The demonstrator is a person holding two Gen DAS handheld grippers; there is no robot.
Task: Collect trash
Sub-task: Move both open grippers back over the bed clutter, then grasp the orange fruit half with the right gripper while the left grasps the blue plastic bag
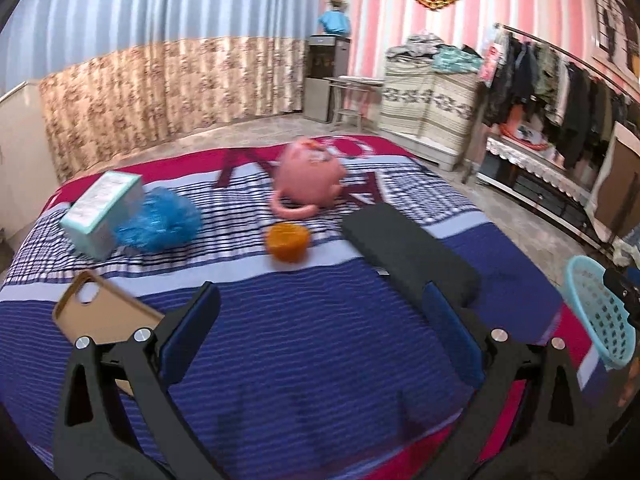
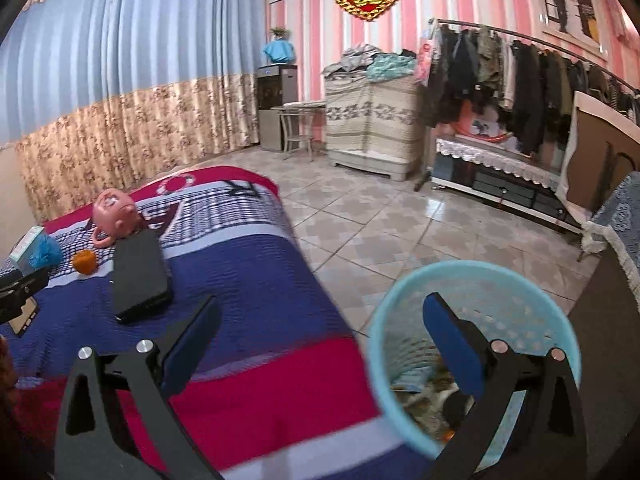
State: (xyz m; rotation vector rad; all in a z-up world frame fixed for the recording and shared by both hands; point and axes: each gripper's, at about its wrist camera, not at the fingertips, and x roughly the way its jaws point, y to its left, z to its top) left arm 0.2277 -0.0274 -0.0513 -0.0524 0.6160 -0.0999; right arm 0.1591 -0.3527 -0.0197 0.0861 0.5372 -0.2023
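Observation:
My left gripper point(image 1: 320, 312) hovers open over the blue-striped bedspread point(image 1: 304, 344), with nothing between its fingers. Ahead of it lie an orange fruit point(image 1: 287, 242), a pink teapot-like toy point(image 1: 310, 180), a blue crumpled bag point(image 1: 160, 222) and a pale green box point(image 1: 102, 214). My right gripper point(image 2: 324, 320) is open at the bed's edge, its right finger over the light blue mesh basket point(image 2: 512, 280), which holds some scraps at the bottom. The basket point(image 1: 600, 312) shows at the right in the left wrist view.
A black flat case point(image 1: 404, 248) lies on the bed right of centre, and a tan phone case point(image 1: 100, 312) near my left finger. Tiled floor point(image 2: 380, 224) lies right of the bed, with a clothes rack point(image 2: 520, 80) and covered cabinet point(image 2: 372, 128) beyond.

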